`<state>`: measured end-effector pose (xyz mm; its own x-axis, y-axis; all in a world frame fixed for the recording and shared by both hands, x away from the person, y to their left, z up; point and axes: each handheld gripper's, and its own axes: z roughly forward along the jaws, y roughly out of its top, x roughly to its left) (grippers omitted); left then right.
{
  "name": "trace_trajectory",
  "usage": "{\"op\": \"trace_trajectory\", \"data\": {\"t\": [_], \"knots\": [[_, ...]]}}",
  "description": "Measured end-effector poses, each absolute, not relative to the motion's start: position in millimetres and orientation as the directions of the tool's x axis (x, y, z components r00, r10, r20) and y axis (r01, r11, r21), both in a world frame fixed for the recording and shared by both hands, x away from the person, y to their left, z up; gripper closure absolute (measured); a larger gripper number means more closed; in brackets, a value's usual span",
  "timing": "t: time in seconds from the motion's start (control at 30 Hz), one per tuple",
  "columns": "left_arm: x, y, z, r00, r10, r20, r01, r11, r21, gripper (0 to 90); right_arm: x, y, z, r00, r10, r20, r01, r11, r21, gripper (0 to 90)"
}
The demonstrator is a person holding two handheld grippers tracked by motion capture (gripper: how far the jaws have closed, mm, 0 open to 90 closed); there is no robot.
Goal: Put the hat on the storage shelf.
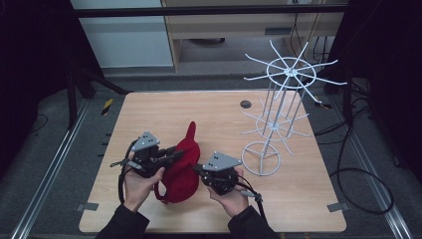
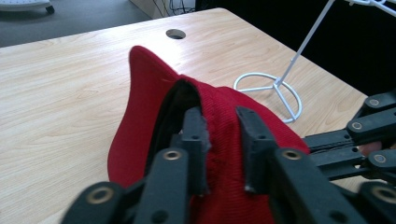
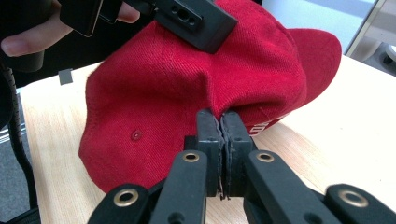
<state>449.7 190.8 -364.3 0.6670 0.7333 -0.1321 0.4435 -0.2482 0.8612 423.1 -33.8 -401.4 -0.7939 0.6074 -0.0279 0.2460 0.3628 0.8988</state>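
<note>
Obscured and cut-off items. High view: the red cap (image 1: 180, 172) lay partly covered by the left gripper (image 1: 171, 155) and right gripper (image 1: 197, 169), so its lower rim could not be followed all the way round. The person's forearms ran out of the bottom edge. The white wire rack (image 1: 278, 119) had thin arms too fine to count against the dark background.

Left gripper view: the rack's top was cut off by the upper edge; the gripper's nearest links were blurred. The cap's inside showed as a dark gap, contents unreadable.

Right gripper view: white lettering (image 3: 267, 125) on the cap was half hidden behind the jaws, illegible. The cap fold between the pads was out of sight.
</note>
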Motion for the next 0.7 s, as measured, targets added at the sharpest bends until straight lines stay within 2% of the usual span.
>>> {"op": "trace_trajectory", "data": {"t": [0.2, 0.27, 0.3, 0.33, 0.4, 0.43, 0.47, 0.5, 0.53, 0.7], "knots": [[446, 187, -359, 0.661, 0.744, -0.101, 0.419, -0.253, 0.872, 80.7, 422, -34, -402, -0.791, 0.611, -0.024, 0.246, 0.354, 0.902, 84.8], [445, 189, -356, 0.648, 0.755, -0.099, 0.409, -0.236, 0.881, 81.0, 421, -39, -402, -0.793, 0.61, -0.004, 0.247, 0.327, 0.912, 74.1], [445, 189, -356, 0.648, 0.755, -0.099, 0.409, -0.236, 0.881, 81.1, 421, -39, -402, -0.793, 0.61, -0.004, 0.247, 0.327, 0.912, 74.1], [444, 191, -354, 0.638, 0.763, -0.101, 0.402, -0.218, 0.889, 81.2, 418, -45, -402, -0.792, 0.611, 0.018, 0.251, 0.299, 0.921, 65.3], [444, 193, -351, 0.628, 0.771, -0.102, 0.396, -0.205, 0.895, 81.3, 416, -52, -403, -0.789, 0.613, 0.041, 0.257, 0.268, 0.929, 59.2], [444, 193, -351, 0.628, 0.771, -0.102, 0.396, -0.205, 0.895, 81.3, 416, -52, -403, -0.789, 0.613, 0.041, 0.257, 0.268, 0.929, 59.2], [444, 193, -349, 0.624, 0.775, -0.1, 0.393, -0.201, 0.897, 81.3, 413, -58, -405, -0.788, 0.611, 0.077, 0.27, 0.23, 0.935, 52.7], [444, 194, -348, 0.618, 0.779, -0.1, 0.391, -0.195, 0.899, 81.3, 413, -58, -405, -0.788, 0.611, 0.077, 0.27, 0.23, 0.935, 52.7], [444, 194, -346, 0.614, 0.783, -0.099, 0.388, -0.191, 0.902, 81.2, 411, -62, -410, -0.792, 0.601, 0.108, 0.285, 0.208, 0.936, 48.1], [445, 191, -342, 0.595, 0.799, -0.087, 0.37, -0.176, 0.912, 81.2, 405, -64, -419, -0.806, 0.576, 0.137, 0.31, 0.213, 0.927, 39.4]]}}
